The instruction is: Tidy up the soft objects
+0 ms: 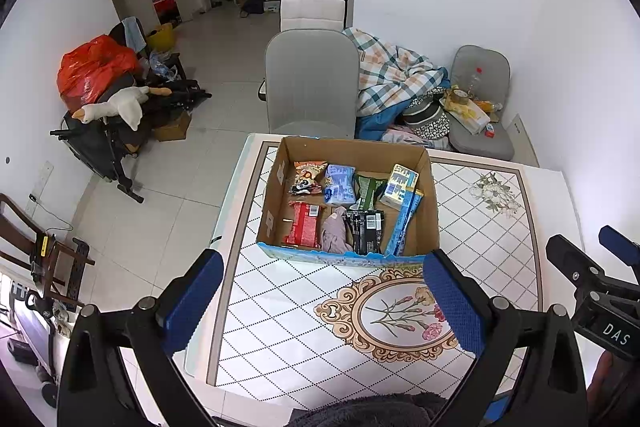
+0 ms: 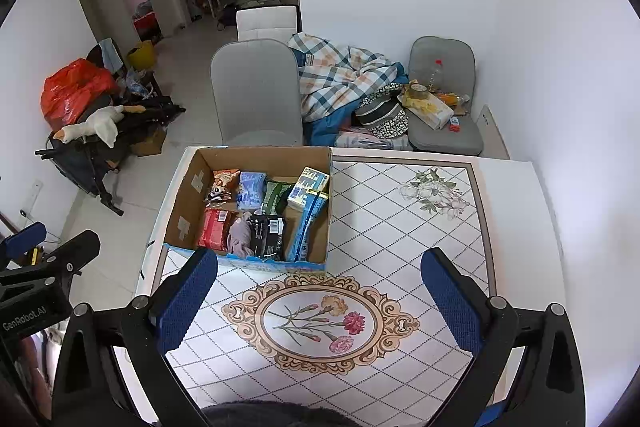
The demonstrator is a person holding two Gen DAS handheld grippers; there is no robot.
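An open cardboard box [image 1: 426, 203] [image 2: 182, 195] stands on the patterned table [image 1: 300, 307] [image 2: 400, 227] at its far left. Inside lie several soft packets: a red packet [image 1: 302, 229] [image 2: 214, 229], a pale purple cloth [image 1: 334, 231] [image 2: 239, 233], a black packet [image 1: 366, 231] [image 2: 268, 233], a blue packet [image 1: 339, 183] [image 2: 251, 190] and a long blue pack [image 1: 404, 225] [image 2: 306, 227]. My left gripper [image 1: 320, 301] is open and empty, above the table in front of the box. My right gripper [image 2: 320, 301] is open and empty, to the right of the box.
A grey chair [image 1: 310, 83] [image 2: 256, 95] stands behind the table. A plaid blanket [image 1: 394, 75] [image 2: 340, 75] and a cluttered grey seat [image 1: 480, 99] [image 2: 444, 99] lie by the wall. A folded stroller with a plush goose [image 1: 116, 107] [image 2: 96, 125] stands left.
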